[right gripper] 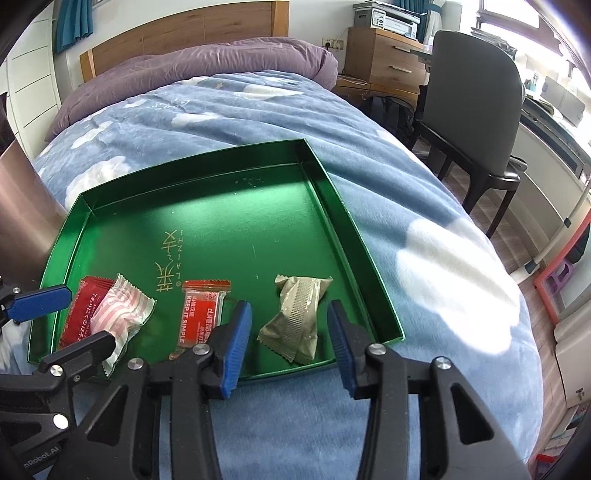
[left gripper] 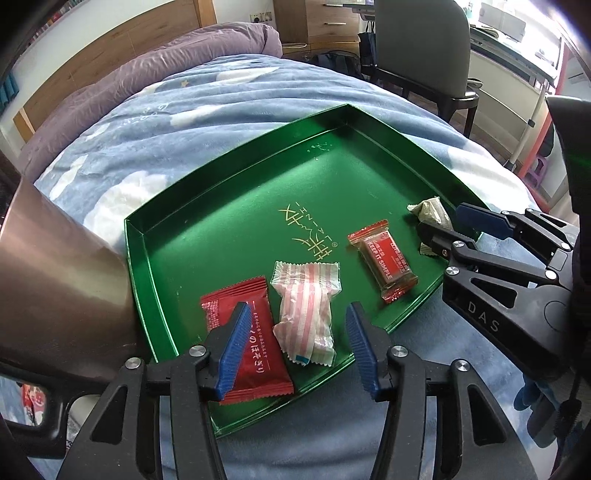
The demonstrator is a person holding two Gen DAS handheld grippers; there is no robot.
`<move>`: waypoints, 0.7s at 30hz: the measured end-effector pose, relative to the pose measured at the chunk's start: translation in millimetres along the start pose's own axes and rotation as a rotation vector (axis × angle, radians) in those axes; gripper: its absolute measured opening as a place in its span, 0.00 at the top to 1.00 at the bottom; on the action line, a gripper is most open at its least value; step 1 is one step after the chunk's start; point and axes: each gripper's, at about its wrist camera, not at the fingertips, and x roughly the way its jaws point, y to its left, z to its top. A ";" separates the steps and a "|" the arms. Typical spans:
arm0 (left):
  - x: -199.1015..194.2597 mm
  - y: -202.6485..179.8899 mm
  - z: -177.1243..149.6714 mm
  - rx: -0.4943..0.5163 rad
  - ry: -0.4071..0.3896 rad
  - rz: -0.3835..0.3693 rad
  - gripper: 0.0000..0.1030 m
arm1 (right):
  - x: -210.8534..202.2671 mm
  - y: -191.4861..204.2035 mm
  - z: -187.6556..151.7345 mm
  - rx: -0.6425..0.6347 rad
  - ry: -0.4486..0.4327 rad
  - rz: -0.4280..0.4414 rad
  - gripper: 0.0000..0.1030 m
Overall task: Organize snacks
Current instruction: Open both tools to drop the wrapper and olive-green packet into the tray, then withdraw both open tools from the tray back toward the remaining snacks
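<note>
1. A shiny green tray [right gripper: 332, 206] with gold writing is laid on a blue blanket [right gripper: 406, 206] with white clouds. Four snacks are seen inside the tray, all by its near edge.
2. A flat red packet [left gripper: 258, 354] is seen at the tray's near left corner. A pink and white striped candy [left gripper: 306, 306] is lying just beside it, with its edge over the packet.
3. A small red bar with white words [right gripper: 201, 310] is seen near the middle of the tray's near edge. A pale tan wrapped candy [right gripper: 299, 317] is seen near the tray's right wall.
4. The left gripper [left gripper: 295, 343] is held open over the striped candy, and nothing is pinched. The right gripper [right gripper: 288, 332] is held open around the tan candy, with its blue pads not touching it.
5. Behind the tray, a purple quilt [right gripper: 192, 74] and a wooden headboard [right gripper: 184, 29] are seen. To the tray's right, a dark chair [right gripper: 476, 110] and wooden drawers [right gripper: 384, 55] are seen.
</note>
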 end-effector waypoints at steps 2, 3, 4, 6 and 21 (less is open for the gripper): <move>-5.0 0.7 -1.1 0.000 -0.004 -0.001 0.54 | -5.0 -0.1 -0.8 0.003 -0.007 -0.001 0.70; -8.5 0.9 -1.8 0.002 -0.008 0.001 0.54 | -8.7 0.0 -0.6 0.003 -0.013 -0.001 0.70; -10.4 1.1 -2.1 0.002 -0.009 0.002 0.54 | -12.6 0.5 -0.1 0.003 -0.018 -0.004 0.70; -16.9 1.3 -3.2 0.003 -0.015 0.001 0.54 | -20.3 1.0 0.5 0.002 -0.029 -0.007 0.66; -61.9 6.3 -11.7 0.009 -0.063 0.025 0.48 | -94.0 9.7 3.3 -0.024 -0.114 -0.051 0.10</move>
